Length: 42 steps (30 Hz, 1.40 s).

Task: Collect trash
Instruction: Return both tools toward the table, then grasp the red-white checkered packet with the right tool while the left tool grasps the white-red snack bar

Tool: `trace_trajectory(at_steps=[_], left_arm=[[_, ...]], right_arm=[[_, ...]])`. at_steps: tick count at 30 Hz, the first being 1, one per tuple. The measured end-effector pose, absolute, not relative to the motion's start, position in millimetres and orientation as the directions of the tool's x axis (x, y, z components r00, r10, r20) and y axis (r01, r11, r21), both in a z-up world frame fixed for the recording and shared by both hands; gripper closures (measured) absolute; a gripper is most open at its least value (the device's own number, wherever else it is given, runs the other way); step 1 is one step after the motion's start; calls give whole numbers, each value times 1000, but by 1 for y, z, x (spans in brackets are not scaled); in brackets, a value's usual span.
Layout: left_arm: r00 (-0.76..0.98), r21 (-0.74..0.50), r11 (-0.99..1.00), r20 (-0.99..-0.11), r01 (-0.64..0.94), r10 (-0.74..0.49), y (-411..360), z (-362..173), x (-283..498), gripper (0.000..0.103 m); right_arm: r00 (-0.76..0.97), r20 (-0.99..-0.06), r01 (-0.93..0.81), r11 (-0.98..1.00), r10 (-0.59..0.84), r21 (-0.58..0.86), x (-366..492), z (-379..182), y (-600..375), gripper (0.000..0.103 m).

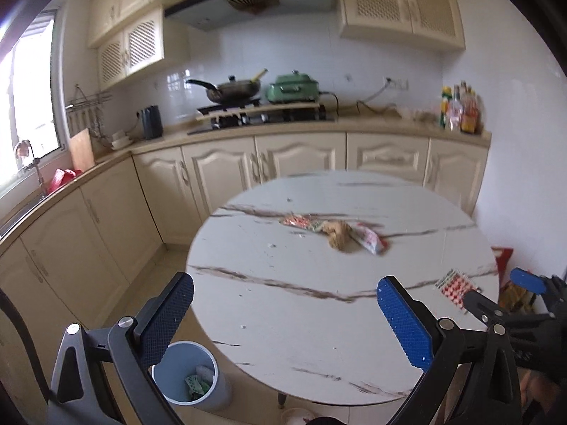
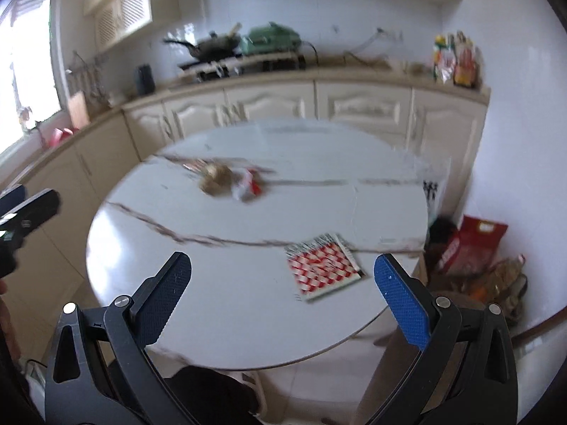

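Note:
A round white marble table (image 1: 283, 301) carries trash. A crumpled brown paper wad (image 1: 338, 235) lies between colourful wrappers (image 1: 301, 221) and a red-and-white wrapper (image 1: 370, 241) near the middle. A red-and-white checkered packet (image 2: 324, 265) lies near the right edge; it also shows in the left wrist view (image 1: 457, 285). My left gripper (image 1: 285, 322) is open and empty above the table's near side. My right gripper (image 2: 283, 297) is open and empty, just short of the checkered packet. A grey bin (image 1: 193, 377) with some trash stands on the floor at the table's left.
Cream kitchen cabinets (image 1: 297, 163) and a counter with a stove, a wok (image 1: 232, 92) and a green cooker run behind the table. Bags (image 2: 475, 248) sit on the floor at the right by the wall. The right wrist view is blurred.

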<state>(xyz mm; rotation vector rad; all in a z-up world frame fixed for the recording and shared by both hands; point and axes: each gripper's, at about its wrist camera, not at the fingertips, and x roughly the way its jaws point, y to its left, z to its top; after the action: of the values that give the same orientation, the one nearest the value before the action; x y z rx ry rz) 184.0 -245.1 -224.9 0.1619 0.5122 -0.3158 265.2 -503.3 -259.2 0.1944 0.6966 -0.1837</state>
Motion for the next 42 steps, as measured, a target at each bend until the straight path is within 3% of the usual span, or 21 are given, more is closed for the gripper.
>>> trace_trajectory(at_steps=[11,22,25,27,34,35,37,38,39,42], left_arm=[[720,29,915,-628,402,-296,-293,-230,286,1],[673,4,916,-681,400,-291,-316,-223,375,1],[665,-3,914,-685,406,-297,-322,-223,390,1],[660,-5,914,-690,406,-297,-329,-223,398,1],[627,18,883,-711,469,-319,-363,-234,406,1],[618,17,877,-716,480,-324,-370,-236,409,1],[596,4,865,-727,501,-342,-384,-239,416,1],[588,0,863,-732,506,-344,-389,-240,420,1],[583,-3,861,-735,508,-346,-394,-241,424,1],[561,-5,852,-750,523,-349,-416,-246,441,1]], right_arm=[[625,-770,251,967,-130,40,305,-317,-542,0],[651,-754,160,987,-91,20,311,-317,-543,7],[661,-746,152,988,-83,26,308,-316,-545,20],[668,-740,153,988,-84,27,305,-315,-547,38],[682,-728,135,990,-73,27,304,-313,-554,57],[684,-726,132,991,-69,31,305,-313,-554,68],[685,-727,114,993,-52,36,308,-312,-555,71],[686,-726,104,994,-47,35,310,-312,-555,76],[691,-722,97,994,-37,42,311,-311,-556,90],[676,-737,69,996,-9,51,321,-311,-559,93]])
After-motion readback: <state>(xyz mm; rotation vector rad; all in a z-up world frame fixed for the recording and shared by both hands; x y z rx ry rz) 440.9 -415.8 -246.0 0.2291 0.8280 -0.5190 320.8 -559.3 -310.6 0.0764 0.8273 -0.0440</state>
